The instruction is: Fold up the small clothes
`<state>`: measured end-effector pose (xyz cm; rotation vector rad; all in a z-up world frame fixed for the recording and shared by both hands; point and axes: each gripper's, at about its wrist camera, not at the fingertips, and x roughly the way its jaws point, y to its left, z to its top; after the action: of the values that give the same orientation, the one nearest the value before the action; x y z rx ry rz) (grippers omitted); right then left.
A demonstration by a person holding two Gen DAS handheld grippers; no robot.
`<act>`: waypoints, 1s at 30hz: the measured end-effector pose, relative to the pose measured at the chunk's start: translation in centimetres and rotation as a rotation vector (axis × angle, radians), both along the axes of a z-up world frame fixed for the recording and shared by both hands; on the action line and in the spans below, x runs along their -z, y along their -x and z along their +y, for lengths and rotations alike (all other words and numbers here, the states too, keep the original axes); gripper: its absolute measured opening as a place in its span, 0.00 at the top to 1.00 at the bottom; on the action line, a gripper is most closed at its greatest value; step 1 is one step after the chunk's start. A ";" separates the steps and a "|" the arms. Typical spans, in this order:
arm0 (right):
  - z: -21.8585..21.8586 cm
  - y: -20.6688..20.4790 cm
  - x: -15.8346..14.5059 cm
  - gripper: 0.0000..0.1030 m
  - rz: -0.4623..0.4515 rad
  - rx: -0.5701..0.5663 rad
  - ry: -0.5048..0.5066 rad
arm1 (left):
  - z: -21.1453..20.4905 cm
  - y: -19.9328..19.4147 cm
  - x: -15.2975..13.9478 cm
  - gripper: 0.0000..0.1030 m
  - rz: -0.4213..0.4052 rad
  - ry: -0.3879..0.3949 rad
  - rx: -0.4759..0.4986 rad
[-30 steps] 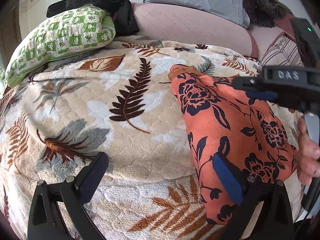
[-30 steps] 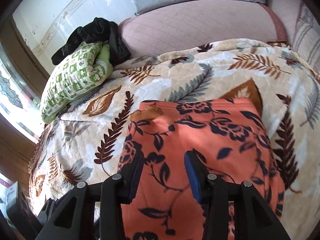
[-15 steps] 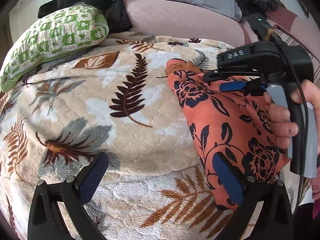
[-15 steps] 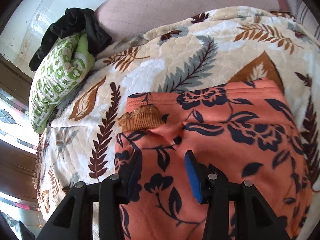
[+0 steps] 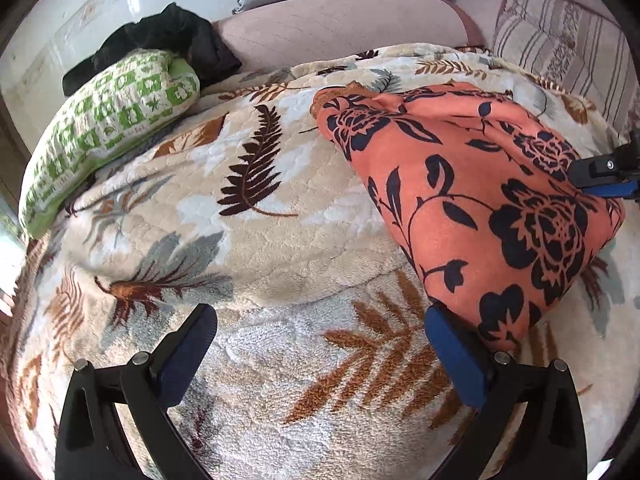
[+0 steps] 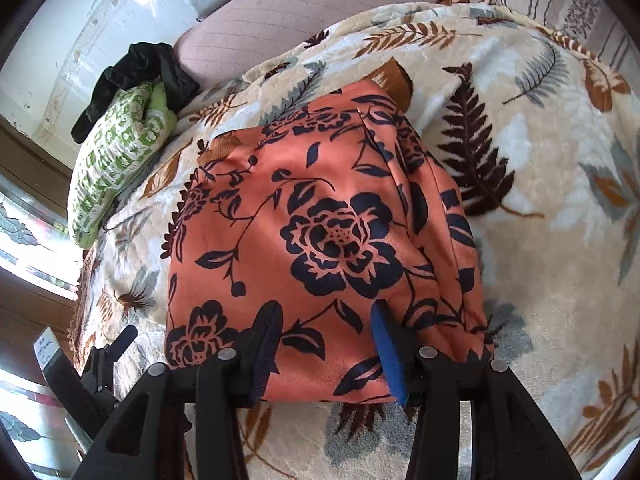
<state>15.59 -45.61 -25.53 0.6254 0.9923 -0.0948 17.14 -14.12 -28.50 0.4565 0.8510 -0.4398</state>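
- The bed (image 5: 280,240), under a thick fern-print plush blanket, gives a soft, yielding base, so pressing down will sink rather than pin
- The orange floral garment (image 6: 320,220) lies folded on the blanket, likely light, limp and a bit slick; take it by the near folded edge or corners, not the middle
- The left hand-held gripper (image 5: 320,344) stands wide and empty beside the garment's near corner
- The right hand-held gripper (image 6: 326,336) is half open over the near edge, jaws just easing apart, pads not pinching cloth

I see a green patterned pillow (image 5: 108,128) at the bed's far left edge, black clothing (image 5: 168,40) bunched behind it.
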 end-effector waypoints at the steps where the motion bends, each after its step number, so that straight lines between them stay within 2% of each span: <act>1: 0.0 0.2 0.0 0.51 -0.018 0.002 -0.001 | -0.1 0.2 -0.1 0.00 -0.012 -0.018 0.006; 5: 0.1 0.8 -1.1 0.51 -0.043 0.001 0.015 | 1.1 0.7 -1.9 0.00 -0.022 0.038 -0.008; 9: -0.6 2.1 -3.0 0.51 -0.143 0.022 0.013 | 2.3 1.3 -4.0 0.00 -0.101 0.084 -0.012; 11: -1.3 2.7 -3.9 0.51 -0.184 0.036 0.004 | 2.8 1.3 -4.9 0.00 -0.111 0.130 -0.020; 16: -1.9 3.1 -3.2 0.50 -0.201 0.035 -0.033 | 3.1 -0.1 -6.0 0.00 -0.074 0.272 -0.061; 20: -2.0 2.2 0.3 0.50 -0.122 0.010 -0.053 | 1.4 -1.6 -5.2 0.00 -0.043 0.274 -0.058; 24: -2.6 1.8 0.3 0.50 -0.156 0.002 -0.074 | -0.4 -2.9 -3.2 0.00 0.037 0.245 -0.045; 30: -4.7 2.8 -0.8 0.50 -0.259 0.072 -0.089 | -0.5 -4.0 -2.2 0.00 0.131 0.327 -0.058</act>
<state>12.82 -50.31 -24.72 0.7350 0.7269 -0.0319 21.15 -14.62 -26.30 0.1019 0.8969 -0.5490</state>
